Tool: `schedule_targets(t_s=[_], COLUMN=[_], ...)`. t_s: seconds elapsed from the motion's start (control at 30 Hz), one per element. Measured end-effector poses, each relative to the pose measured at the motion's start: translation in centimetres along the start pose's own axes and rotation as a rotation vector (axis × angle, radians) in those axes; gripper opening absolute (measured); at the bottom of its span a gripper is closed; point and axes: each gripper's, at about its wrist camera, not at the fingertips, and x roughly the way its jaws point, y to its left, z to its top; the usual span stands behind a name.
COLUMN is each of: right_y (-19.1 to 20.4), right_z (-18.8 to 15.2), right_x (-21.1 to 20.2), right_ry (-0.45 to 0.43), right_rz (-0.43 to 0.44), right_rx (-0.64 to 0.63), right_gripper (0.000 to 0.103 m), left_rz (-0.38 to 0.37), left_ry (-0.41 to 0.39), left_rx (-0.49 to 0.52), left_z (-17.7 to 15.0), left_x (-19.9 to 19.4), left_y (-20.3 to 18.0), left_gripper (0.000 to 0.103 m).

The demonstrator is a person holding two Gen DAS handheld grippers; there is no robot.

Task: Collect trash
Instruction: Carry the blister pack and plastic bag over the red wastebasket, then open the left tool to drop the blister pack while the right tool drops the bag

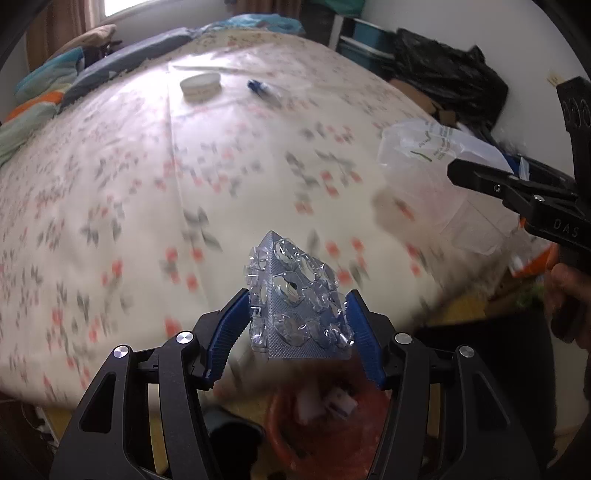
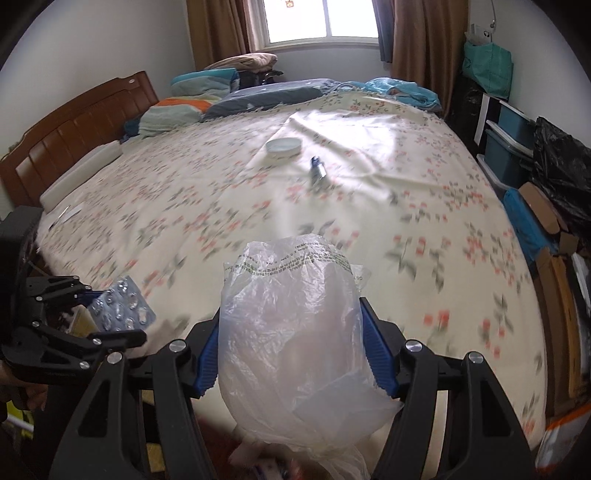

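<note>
Bedroom, wide bed (image 2: 369, 206) under a floral cream sheet, wooden headboard (image 2: 74, 122) at its far-left end, window (image 2: 321, 18) beyond.

Empty blister pack (image 1: 295, 299), clear bubbles on silver foil, pinched upright between blue pads (image 1: 231, 332) of left gripper (image 1: 295, 332), held above bed's near edge. Seen from right wrist as well (image 2: 120, 310), off bed's near-left corner, in left gripper (image 2: 107, 314).

Thin translucent plastic bag (image 2: 291, 332), green print along top fold, clamped between blue pads (image 2: 380, 354) of right gripper (image 2: 291, 354), puffed up above them and sagging below. Seen from left wrist too (image 1: 424, 177), beside bed's right edge, bunched in front of right gripper (image 1: 517, 173), jaws closed onto its crumpled end.

Below bed's near edge, under blister pack: reddish bin (image 1: 321, 424), blurred, pale scraps inside.

Farther up bed, near middle: round white lid (image 2: 283, 146), shallow, lying flat; just beside it on window-far side, small blue-capped item (image 2: 317, 167), too blurred to name. Both well apart from held things.

At head of bed: stacked pillows and folded bedding (image 2: 192, 99), teal, orange, grey. Along bed's right side: black rubbish sack (image 2: 561, 162), cardboard boxes (image 2: 546, 218), blue storage drawers (image 2: 509, 136).
</note>
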Motion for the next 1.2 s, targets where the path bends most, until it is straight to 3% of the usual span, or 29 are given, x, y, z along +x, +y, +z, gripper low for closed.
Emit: schedule_targets(t_s=[0.23,0.47,0.8,1.2], right_y=[2.7,4.9,5.9,6.0], right_z=[-5.9,-11.9,-18.9,-22.8], right_x=[-4.1,-5.6,-1.5,2.9], right_ry=[0.011,0.065,0.205,0.335], right_rz=[0.043,0.075,0.079,0.071], right_rx=[0.011,0.027,0.046,0.034], right_gripper=[0.065,0.065,0.065,0.065], left_rz=[-0.022,-0.036,-0.057,-0.047], left_ry=[0.033,0.104,0.299,0.466], left_rx=[0.03,0.066,0.047,0.018], left_z=[-6.3,-12.0,-18.8,-21.8], left_x=[-2.7,-2.3,4.0,11.2], left_y=[-3.1,-5.6,-6.8,-6.2], left_gripper=[0.058,0.058,0.059,0.06])
